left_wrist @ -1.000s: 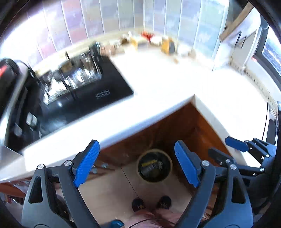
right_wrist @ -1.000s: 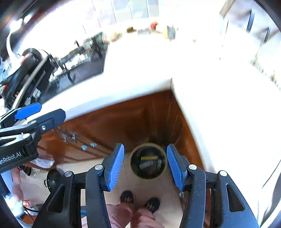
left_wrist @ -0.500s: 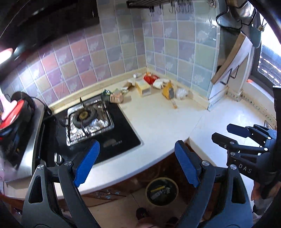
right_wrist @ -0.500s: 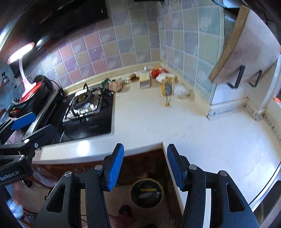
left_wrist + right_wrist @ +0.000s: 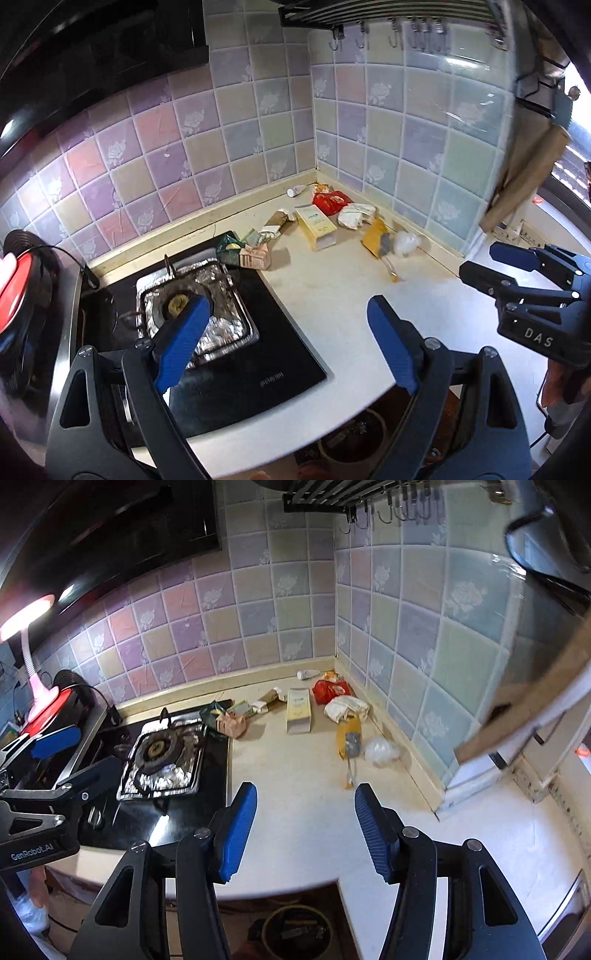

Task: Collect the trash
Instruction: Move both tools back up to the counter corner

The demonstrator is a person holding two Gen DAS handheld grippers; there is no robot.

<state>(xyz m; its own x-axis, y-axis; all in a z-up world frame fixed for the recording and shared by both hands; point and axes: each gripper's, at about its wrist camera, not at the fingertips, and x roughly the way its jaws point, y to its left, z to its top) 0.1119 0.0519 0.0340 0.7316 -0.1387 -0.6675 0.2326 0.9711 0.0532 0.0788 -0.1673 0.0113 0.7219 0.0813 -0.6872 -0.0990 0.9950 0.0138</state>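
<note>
Trash lies in the far corner of the white counter: a yellow carton, a red bag, a crumpled white wrapper, an orange pouch, a clear plastic wad, a pink box and a small white bottle. The same carton, orange pouch and plastic wad show in the right wrist view. My left gripper is open and empty above the counter's front edge. My right gripper is open and empty. A round bin stands on the floor below.
A gas stove with foil around the burner sits left of the trash. A red appliance and a pink lamp stand at the far left. Tiled walls close the corner. A hook rack hangs above.
Both grippers have tilted up from the floor bin to face the counter and its corner of trash. Both stay open and empty.
</note>
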